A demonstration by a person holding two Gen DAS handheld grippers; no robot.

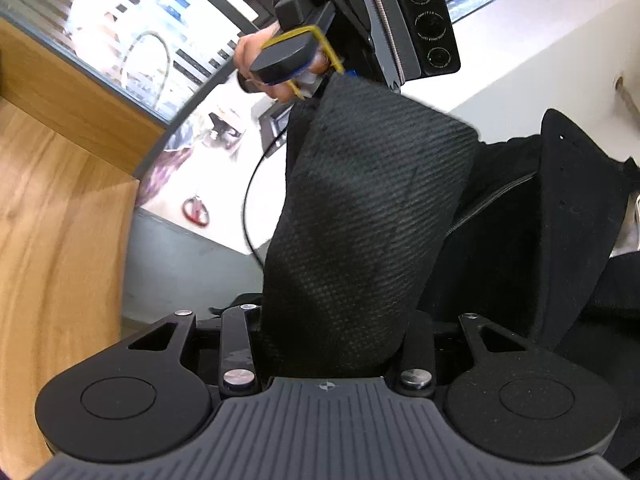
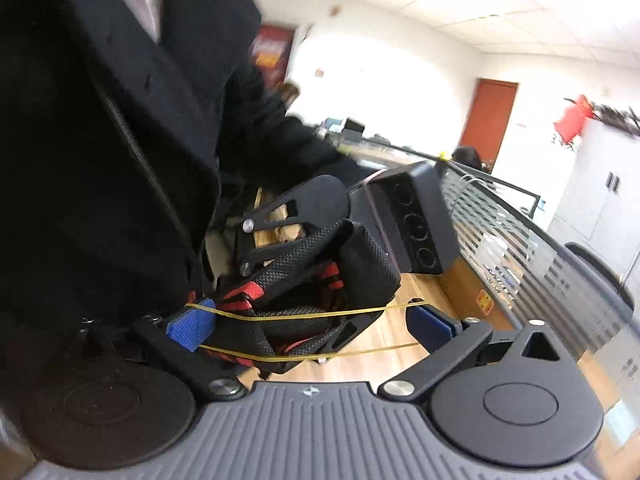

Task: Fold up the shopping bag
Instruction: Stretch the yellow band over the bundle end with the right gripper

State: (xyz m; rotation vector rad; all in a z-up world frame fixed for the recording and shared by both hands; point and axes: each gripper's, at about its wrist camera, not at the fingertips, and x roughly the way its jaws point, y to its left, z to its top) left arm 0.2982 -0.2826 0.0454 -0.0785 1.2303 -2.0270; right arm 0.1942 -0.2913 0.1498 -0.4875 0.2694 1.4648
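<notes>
Woven black bag (image 1: 360, 216) clamped in left tongs (image 1: 332, 344); right tongs (image 2: 312, 324) wide.

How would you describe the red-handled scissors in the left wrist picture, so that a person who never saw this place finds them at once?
Start at the large wooden desk on the left and go to the white surface behind its edge. The scissors lie there near that surface's front edge, left of the thin black cable. They are the only red thing in that view; the black shopping bag nearby is dark.
</notes>
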